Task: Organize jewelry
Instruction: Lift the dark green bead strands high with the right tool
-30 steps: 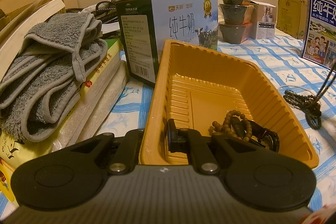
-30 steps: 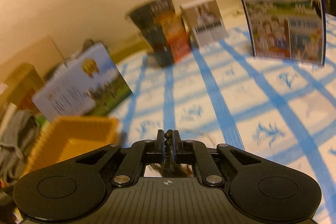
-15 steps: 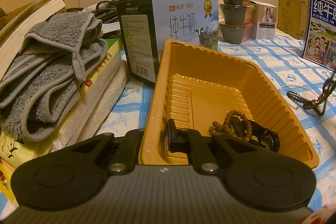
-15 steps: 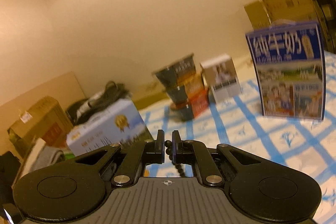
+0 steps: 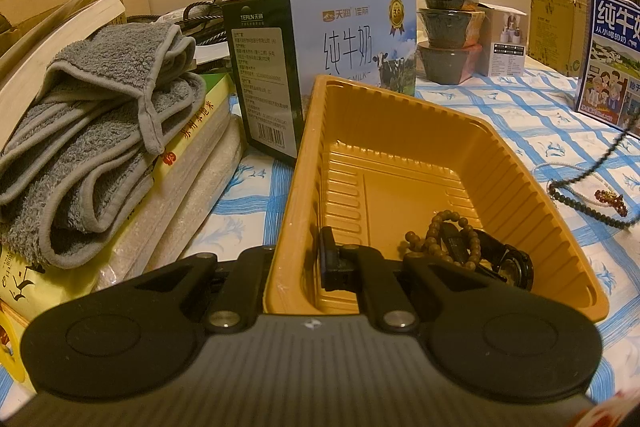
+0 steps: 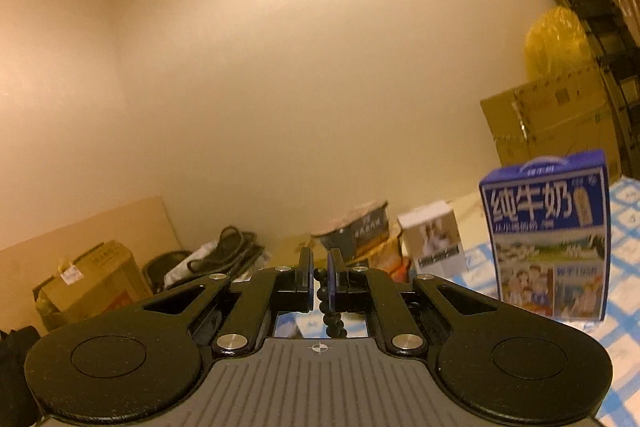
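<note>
My left gripper [image 5: 298,259] is shut on the near wall of the yellow tray [image 5: 520,171] and holds it on the table. In the tray lie a brown bead bracelet [image 5: 436,227] and a black watch [image 5: 508,263]. My right gripper [image 6: 319,273] is shut on a dark bead necklace [image 6: 326,301] and is raised, tilted up toward the wall. In the left wrist view the necklace [image 5: 588,179] hangs in a long strand to the right of the tray, its lower end near the tablecloth. A thin chain with red beads [image 5: 608,197] lies there.
A grey towel [image 5: 100,131] on books stands left of the tray. A milk carton [image 5: 320,67] is right behind it, stacked bowls [image 5: 446,27] and cardboard boxes [image 5: 560,15] further back. A blue milk box [image 6: 548,239] stands on the right.
My right gripper has lifted and tilted upward with the necklace. The bunched necklace has been drawn up off the table into a hanging strand. The left gripper and tray have not moved.
</note>
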`<state>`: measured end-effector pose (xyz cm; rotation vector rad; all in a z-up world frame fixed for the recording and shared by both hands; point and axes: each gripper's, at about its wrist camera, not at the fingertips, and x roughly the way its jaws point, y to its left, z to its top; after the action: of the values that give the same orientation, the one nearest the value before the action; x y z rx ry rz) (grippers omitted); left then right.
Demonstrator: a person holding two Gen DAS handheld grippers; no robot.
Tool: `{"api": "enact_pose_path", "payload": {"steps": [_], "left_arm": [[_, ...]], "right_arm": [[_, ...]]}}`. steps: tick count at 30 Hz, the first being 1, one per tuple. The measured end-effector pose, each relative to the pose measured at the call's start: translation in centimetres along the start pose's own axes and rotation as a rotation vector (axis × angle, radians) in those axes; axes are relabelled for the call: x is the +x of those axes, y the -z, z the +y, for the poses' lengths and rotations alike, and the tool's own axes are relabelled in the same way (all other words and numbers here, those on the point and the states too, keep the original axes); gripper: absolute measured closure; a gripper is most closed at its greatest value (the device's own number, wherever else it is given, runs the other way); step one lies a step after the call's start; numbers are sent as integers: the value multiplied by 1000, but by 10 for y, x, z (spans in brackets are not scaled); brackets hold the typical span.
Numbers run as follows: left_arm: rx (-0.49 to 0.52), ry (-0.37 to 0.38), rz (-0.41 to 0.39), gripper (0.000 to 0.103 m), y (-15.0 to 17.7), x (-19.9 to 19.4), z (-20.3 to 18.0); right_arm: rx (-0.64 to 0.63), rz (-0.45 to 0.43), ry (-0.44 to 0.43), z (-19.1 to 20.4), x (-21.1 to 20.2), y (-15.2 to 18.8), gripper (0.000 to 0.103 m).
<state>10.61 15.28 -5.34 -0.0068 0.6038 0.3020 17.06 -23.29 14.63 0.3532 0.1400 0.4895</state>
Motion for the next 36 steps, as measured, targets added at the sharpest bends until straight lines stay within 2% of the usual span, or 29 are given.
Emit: {"api": "enact_pose_path", "payload": {"steps": [7,24,36], "left_arm": [[0,0,0,96,0,0,0],[0,0,1,96,-1,1,0],[-11,2,-1,96,-3,0,-1]], "right_arm": [[-48,-17,-7,14,-12,-21,96],[-85,66,-38,46,-10,-55,96],[-117,82,-211,97,14,-80,96]]}}
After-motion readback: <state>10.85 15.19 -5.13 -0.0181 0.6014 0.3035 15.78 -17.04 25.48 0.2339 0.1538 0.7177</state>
